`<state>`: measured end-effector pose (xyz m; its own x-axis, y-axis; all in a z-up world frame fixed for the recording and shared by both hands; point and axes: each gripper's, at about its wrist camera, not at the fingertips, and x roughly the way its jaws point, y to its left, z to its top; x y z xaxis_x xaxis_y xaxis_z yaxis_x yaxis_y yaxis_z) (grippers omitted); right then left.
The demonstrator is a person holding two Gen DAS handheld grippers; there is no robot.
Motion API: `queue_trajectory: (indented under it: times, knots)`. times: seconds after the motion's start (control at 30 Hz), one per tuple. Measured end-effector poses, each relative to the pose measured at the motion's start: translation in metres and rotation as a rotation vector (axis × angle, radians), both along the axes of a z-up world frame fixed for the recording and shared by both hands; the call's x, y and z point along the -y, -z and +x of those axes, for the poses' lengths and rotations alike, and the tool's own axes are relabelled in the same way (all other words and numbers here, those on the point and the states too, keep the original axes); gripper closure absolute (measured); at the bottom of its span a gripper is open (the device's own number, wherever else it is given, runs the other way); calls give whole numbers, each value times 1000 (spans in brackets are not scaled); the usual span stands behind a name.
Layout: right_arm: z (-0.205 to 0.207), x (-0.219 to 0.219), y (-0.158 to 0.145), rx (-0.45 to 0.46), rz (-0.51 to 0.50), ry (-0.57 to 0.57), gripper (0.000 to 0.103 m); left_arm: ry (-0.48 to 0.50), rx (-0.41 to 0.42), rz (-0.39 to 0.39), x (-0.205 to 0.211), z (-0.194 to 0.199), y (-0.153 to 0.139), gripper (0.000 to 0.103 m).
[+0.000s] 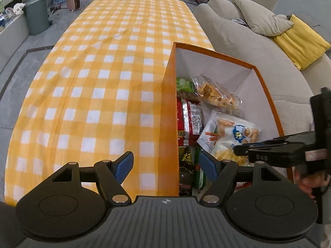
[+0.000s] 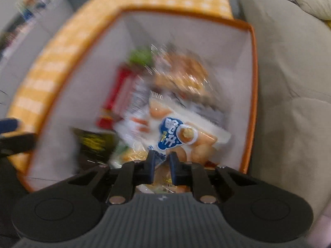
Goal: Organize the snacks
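Observation:
An orange box (image 1: 168, 111) with white inner walls stands on the yellow checked tablecloth (image 1: 107, 66); it also shows in the right wrist view (image 2: 253, 82). Inside lie several snack packs: a white bag with a blue logo (image 1: 227, 136), a red pack (image 1: 190, 119), a clear bag of yellow crackers (image 1: 215, 93), a green pack (image 1: 184, 84). My left gripper (image 1: 165, 165) is open and straddles the box's near left wall. My right gripper (image 2: 162, 168) is nearly shut on the near edge of the white bag (image 2: 178, 132) inside the box; it also shows in the left wrist view (image 1: 244, 152).
A grey sofa (image 1: 248, 41) with grey and yellow cushions (image 1: 300, 41) runs along the table's right side. A green bin (image 1: 37, 14) and a pink heater (image 1: 73, 1) stand on the floor at the far left. The right wrist view is motion blurred.

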<state>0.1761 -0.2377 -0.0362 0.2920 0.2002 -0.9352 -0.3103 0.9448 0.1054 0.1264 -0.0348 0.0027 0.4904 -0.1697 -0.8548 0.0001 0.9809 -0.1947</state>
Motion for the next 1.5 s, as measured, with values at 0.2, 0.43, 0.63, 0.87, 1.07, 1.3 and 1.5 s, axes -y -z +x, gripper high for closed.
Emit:
queue_trajectory:
  times: [0.2,0.43,0.63,0.87,1.07,1.3,1.5]
  knots:
    - [9,-4,10,-24,-32,18,93,-25,18,-68,-17,-3,-5,18]
    - [23,24,-38,134,135,205,94,-62,5,-109,-36,0,1,18]
    - [72,13,-32,104,209,249,94,-83,-8,-129,-45,5,5,18]
    - [100,-26,0,46,169,191,100,-53,-21,-166,-45,6,9,18]
    - [110,-2,13,8,156,314,103,-64,-42,-181,-46,10,13,18]
    - [97,14,1,78,184,380,97,-65,-5,-160,-45,5,3,18]
    - [34,21,-56,215,248,336,68,-68,46,-147,-42,-5,-18,18]
